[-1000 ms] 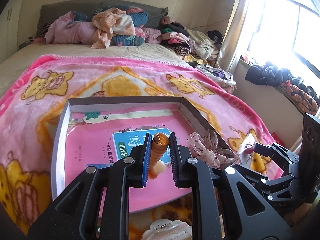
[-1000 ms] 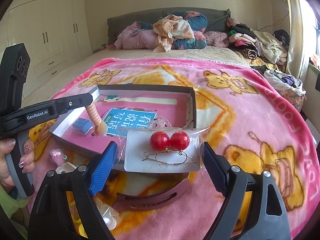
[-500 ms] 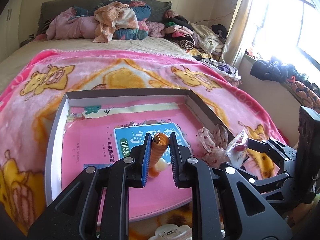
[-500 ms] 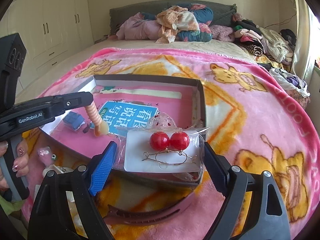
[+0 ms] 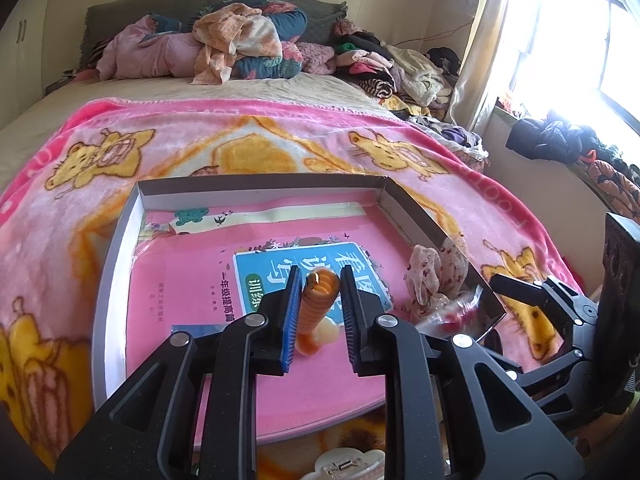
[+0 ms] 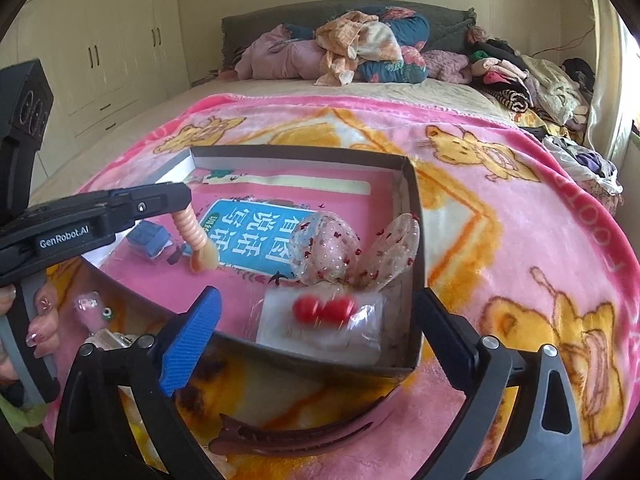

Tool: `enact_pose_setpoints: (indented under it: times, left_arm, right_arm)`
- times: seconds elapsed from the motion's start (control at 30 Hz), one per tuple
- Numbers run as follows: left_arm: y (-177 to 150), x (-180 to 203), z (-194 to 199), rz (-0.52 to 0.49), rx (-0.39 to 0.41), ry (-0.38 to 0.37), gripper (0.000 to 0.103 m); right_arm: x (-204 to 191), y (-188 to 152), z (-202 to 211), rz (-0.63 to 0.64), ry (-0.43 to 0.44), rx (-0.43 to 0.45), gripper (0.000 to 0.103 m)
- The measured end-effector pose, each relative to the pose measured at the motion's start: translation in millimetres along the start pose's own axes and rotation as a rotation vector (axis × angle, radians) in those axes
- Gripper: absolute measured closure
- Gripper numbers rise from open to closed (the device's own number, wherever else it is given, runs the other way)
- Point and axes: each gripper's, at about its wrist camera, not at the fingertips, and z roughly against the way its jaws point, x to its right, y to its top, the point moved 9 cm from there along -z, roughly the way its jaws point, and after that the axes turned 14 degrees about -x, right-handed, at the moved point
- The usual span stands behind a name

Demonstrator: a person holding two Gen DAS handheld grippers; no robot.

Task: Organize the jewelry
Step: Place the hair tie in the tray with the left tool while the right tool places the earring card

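A grey-walled box (image 5: 256, 184) (image 6: 304, 152) with a pink book lining its floor lies on the pink blanket. My left gripper (image 5: 320, 300) (image 6: 182, 204) hangs over the box with an orange spiral hair tie (image 5: 318, 304) (image 6: 194, 240) between its pads. Its jaws are opening, and the tie still dangles from the tips. My right gripper (image 6: 318, 300) (image 5: 476, 308) stands wide at the box's near right corner, its jaws opening. Below it, a clear packet of red bead earrings (image 6: 324, 320) (image 5: 452, 314) lies blurred inside the box.
A sheer red-dotted bow (image 6: 328, 248) (image 5: 424, 276) and a small blue item (image 6: 148, 238) lie in the box. On the blanket before it are a brown hair claw (image 6: 304, 436), a white clip (image 5: 348, 468) and small pink trinkets (image 6: 90, 308). Clothes (image 6: 360, 48) pile at the headboard.
The right jaws spread wider and the earring packet left them, dropping into the box's near right corner. The left jaws eased apart slightly around the orange tie.
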Motion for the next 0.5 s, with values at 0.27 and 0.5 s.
enact_pose_setpoints:
  times: [0.27,0.5]
  left_arm:
    - [-3.9,-8.7,11.5,0.019,0.021,0.021,0.060]
    - [-9.0,-6.4,28.3,0.028,0.049,0.027,0.035]
  right_arm:
    - [17.9,-1.4,25.4,-0.081,-0.001,0.058,0.006]
    - [25.1,-7.2,44.6,-0.106,-0.019,0.087,0.006]
